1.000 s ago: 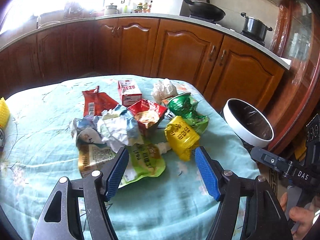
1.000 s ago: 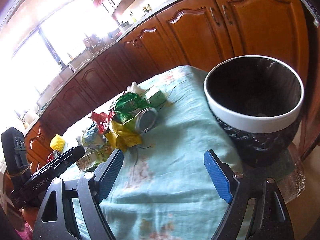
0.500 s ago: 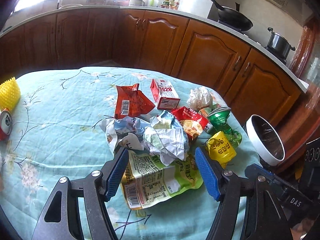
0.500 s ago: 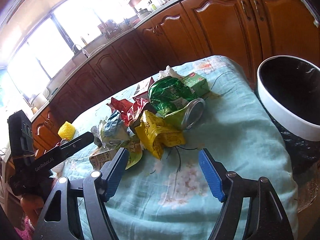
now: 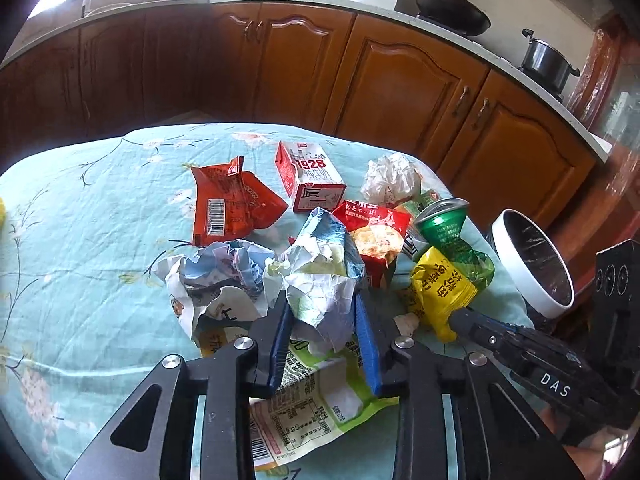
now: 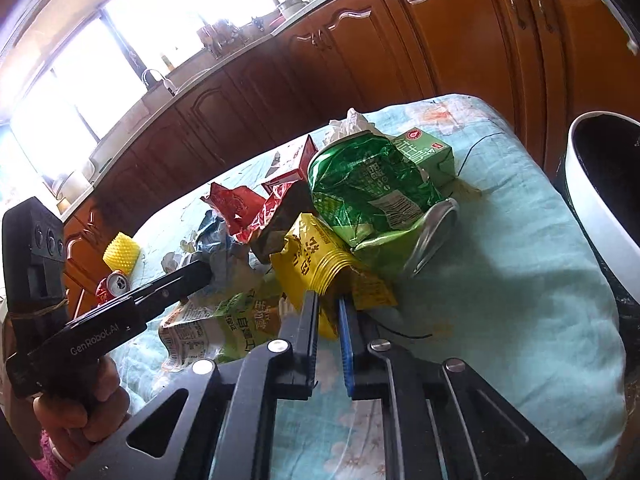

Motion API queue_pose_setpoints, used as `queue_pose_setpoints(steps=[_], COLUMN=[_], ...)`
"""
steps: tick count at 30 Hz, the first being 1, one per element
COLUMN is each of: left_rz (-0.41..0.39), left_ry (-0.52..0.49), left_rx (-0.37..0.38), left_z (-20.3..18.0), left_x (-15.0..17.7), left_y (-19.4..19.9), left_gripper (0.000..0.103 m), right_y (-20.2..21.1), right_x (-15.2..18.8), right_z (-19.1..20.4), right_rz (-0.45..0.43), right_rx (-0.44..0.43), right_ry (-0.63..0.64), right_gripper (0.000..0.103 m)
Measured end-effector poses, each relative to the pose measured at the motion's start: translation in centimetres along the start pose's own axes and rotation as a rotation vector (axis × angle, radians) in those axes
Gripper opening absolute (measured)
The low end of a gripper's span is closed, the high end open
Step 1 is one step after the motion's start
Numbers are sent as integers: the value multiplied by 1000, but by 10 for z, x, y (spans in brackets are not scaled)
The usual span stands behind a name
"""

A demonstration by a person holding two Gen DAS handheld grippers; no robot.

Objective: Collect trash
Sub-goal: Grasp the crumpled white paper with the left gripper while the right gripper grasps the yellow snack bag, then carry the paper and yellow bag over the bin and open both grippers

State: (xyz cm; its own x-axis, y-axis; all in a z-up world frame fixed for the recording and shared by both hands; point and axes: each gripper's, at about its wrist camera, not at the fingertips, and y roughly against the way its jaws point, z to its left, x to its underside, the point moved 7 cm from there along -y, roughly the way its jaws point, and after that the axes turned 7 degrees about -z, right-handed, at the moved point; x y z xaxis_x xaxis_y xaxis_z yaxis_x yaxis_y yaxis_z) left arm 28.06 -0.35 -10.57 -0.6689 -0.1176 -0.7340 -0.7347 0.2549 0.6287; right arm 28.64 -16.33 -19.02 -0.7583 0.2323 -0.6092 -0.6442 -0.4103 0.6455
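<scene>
Now my left tool [image 5: 322, 312] has just closed on the crumpled white-blue paper ball [image 5: 320, 276], hiding its base; my right tool [image 6: 329, 312] has just pinched the yellow plastic wrapper [image 6: 320, 264].

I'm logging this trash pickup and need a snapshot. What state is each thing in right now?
left gripper: just closed, pads pressing the crumpled paper ball
right gripper: just closed, pinching the yellow packet
green can: crushed, lying on its side
milk carton: lying on the cloth
red wrapper: torn open, flat
bin: open, black-lined
</scene>
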Motion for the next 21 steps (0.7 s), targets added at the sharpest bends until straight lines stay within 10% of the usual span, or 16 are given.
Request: queue_pose_setpoints(steps=[21], left_rz=[-88], left_ry=[-94], left_rx=[99], left_z=[-53], left_x=[10], left_y=[55], left_gripper=[23], right_y=[90], right_x=[0], right_z=[-9], right_rz=[-115], right_rx=[-2], right_ry=[-1], right_gripper=[3])
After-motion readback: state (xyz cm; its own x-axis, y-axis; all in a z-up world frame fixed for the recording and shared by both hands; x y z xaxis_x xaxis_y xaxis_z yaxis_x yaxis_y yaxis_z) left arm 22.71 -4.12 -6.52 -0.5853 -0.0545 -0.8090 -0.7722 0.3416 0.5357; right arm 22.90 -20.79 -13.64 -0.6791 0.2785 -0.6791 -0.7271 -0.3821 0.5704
